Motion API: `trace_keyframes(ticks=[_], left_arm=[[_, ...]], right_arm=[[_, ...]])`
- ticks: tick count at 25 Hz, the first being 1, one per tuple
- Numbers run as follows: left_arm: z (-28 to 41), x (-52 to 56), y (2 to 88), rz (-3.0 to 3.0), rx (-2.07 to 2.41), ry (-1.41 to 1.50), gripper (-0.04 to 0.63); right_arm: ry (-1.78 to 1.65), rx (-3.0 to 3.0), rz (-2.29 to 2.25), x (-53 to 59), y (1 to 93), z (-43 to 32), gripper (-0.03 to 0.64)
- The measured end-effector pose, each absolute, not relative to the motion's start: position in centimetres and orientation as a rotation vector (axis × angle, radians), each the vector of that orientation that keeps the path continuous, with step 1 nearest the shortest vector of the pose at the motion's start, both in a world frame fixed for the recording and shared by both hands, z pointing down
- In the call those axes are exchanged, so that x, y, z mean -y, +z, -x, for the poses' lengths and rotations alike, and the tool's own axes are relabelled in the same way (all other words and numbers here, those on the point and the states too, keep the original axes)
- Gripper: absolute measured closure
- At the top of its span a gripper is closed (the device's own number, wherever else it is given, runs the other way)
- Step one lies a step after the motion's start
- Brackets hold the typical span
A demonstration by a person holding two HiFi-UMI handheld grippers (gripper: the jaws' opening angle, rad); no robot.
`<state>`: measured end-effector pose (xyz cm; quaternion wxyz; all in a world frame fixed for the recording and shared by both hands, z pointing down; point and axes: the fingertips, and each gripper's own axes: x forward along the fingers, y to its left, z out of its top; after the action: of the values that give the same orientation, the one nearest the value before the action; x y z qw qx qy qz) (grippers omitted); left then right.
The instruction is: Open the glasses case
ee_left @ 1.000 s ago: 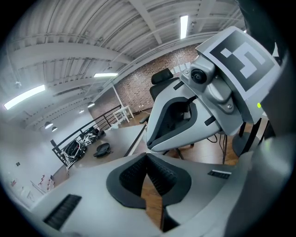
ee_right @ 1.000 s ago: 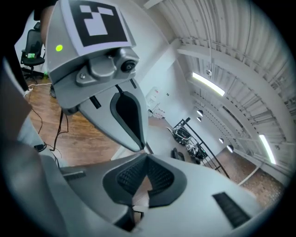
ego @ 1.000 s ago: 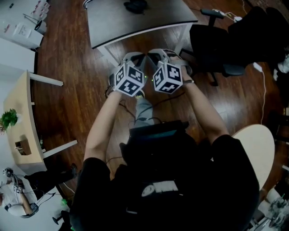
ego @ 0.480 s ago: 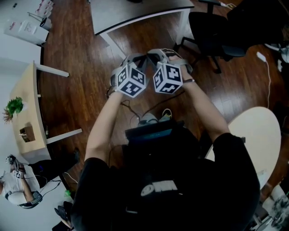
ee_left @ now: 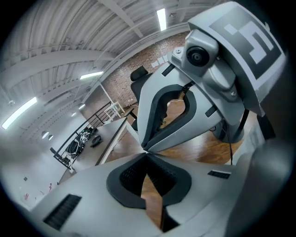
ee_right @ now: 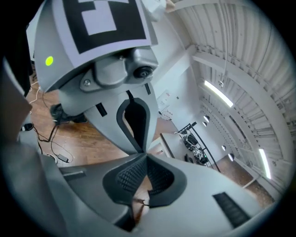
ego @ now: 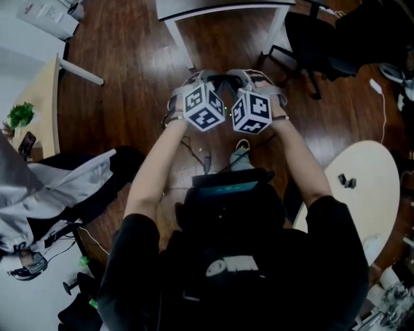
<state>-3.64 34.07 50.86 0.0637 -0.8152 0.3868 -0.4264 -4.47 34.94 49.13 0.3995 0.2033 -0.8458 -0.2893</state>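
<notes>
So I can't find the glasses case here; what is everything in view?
Floor: one, dark brown wood, underneath.
Table: one, white, top centre.
Office chair: one, black, top right.
Round table: one, cream, right edge.
Small objects: two, black, on round table.
Desk: one, light wood, left edge.
Potted plant: one, green, at that desk.
Other person: one, grey-white top, lower left.
Glasses case: none visible.
Left hand-held gripper: one, grey, centre, shut.
Right hand-held gripper: one, grey, beside it, shut.
Forearms: two, bare, below the grippers.
</notes>
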Motion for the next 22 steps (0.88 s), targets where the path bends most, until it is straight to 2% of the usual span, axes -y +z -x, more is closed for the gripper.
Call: trace_keyframes(ticks=[11,22], left_arm=[[2.0,-47.4,51.7,2.433,-0.988,-1.303,0.594],[1.1,-50.1,49.5,2.374,-1.000,-1.353,0.594]], right_arm=[[-0.845,1.993,-0.489,-47.2,49.4,3.6,0.602],[-0.945,1.998,-0.457,-50.1,46.9,2.8,0.601]])
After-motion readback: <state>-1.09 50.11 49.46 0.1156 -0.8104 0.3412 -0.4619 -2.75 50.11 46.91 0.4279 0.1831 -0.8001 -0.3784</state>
